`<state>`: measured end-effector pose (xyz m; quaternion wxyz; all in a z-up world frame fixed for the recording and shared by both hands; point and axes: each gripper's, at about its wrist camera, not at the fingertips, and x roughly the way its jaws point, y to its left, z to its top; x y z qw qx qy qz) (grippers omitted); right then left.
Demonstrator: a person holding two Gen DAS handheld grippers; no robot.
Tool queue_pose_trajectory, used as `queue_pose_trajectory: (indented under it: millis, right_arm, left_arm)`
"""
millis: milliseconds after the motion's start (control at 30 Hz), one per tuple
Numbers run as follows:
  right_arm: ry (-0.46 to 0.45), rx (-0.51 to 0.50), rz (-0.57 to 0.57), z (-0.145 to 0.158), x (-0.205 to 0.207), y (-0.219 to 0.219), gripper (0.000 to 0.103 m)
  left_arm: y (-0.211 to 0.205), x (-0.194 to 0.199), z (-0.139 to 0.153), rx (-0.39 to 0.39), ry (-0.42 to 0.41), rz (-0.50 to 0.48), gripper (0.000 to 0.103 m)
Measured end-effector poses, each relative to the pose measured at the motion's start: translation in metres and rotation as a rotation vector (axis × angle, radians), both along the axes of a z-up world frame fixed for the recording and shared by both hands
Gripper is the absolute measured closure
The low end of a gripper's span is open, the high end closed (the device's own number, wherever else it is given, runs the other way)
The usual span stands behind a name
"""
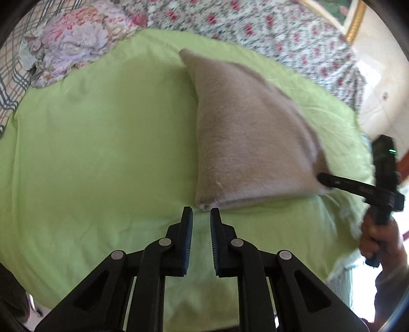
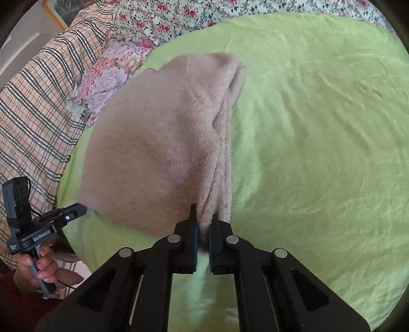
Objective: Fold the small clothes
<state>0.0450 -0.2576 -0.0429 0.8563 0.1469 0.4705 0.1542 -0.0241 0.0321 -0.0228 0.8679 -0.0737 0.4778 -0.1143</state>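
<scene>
A fuzzy beige knit garment (image 1: 245, 138) lies folded on the green sheet (image 1: 102, 153). My left gripper (image 1: 201, 213) is open and empty, its tips just short of the garment's near left corner. My right gripper (image 2: 203, 222) is shut on the garment's (image 2: 158, 143) near corner and holds that side lifted off the sheet. In the left wrist view the right gripper (image 1: 324, 178) reaches in from the right, pinching the garment's right corner. In the right wrist view the left gripper (image 2: 74, 212) shows at the far left, beside the garment's edge.
A crumpled floral cloth (image 1: 74, 48) lies at the sheet's far left corner. A plaid blanket (image 2: 33, 115) and a floral bedspread (image 1: 281, 33) border the green sheet (image 2: 319, 127). A gold picture frame (image 1: 355, 23) stands at the back right.
</scene>
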Motion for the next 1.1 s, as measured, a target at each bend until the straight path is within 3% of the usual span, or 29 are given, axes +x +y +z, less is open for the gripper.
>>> queue_pose_trajectory:
  millis: [67, 200, 233, 333, 500, 533, 567, 667, 733, 800, 900, 967, 1100]
  right_arm:
    - [0.008, 0.059, -0.010, 0.010, -0.003, -0.007, 0.091]
    - [-0.069, 0.182, -0.064, 0.041, 0.006, -0.028, 0.057]
    - [-0.092, 0.206, -0.090, 0.048, 0.017, -0.034, 0.054]
    - [-0.103, 0.232, -0.134, 0.053, 0.051, -0.037, 0.054]
    - [0.017, 0.303, -0.173, 0.021, 0.118, -0.033, 0.055]
    - [0.034, 0.306, -0.157, 0.017, 0.127, -0.032, 0.078]
    - [0.024, 0.281, -0.156, 0.020, 0.131, -0.029, 0.090]
    - [-0.085, 0.242, -0.142, 0.045, 0.123, -0.025, 0.090]
    - [-0.086, 0.145, -0.142, 0.042, 0.125, -0.021, 0.091]
    - [-0.034, 0.055, -0.148, 0.018, 0.132, -0.016, 0.092]
    - [-0.041, 0.065, -0.157, 0.012, 0.130, -0.016, 0.089]
    - [-0.053, 0.037, -0.193, 0.022, 0.123, -0.017, 0.075]
    - [-0.122, 0.054, -0.199, 0.048, 0.096, -0.021, 0.075]
  left_arm:
    - [0.007, -0.005, 0.015, -0.038, -0.037, -0.035, 0.090]
    - [0.006, 0.006, 0.040, -0.093, -0.130, -0.094, 0.090]
    - [0.001, 0.015, 0.044, -0.105, -0.155, -0.113, 0.090]
    - [-0.011, 0.035, 0.046, -0.149, -0.182, -0.176, 0.090]
    - [-0.032, 0.056, 0.021, -0.139, -0.128, -0.242, 0.088]
    - [-0.034, 0.060, 0.010, -0.133, -0.091, -0.245, 0.088]
    - [-0.034, 0.064, 0.000, -0.128, -0.055, -0.242, 0.089]
    - [-0.031, 0.065, -0.016, -0.162, -0.006, -0.228, 0.090]
    - [-0.034, 0.065, -0.022, -0.166, 0.008, -0.231, 0.091]
    - [-0.040, 0.063, -0.025, -0.162, 0.010, -0.235, 0.091]
    - [-0.049, 0.063, -0.027, -0.131, 0.003, -0.239, 0.091]
    - [-0.050, 0.062, -0.027, -0.129, 0.004, -0.238, 0.091]
    - [-0.049, 0.059, -0.022, -0.126, 0.004, -0.248, 0.091]
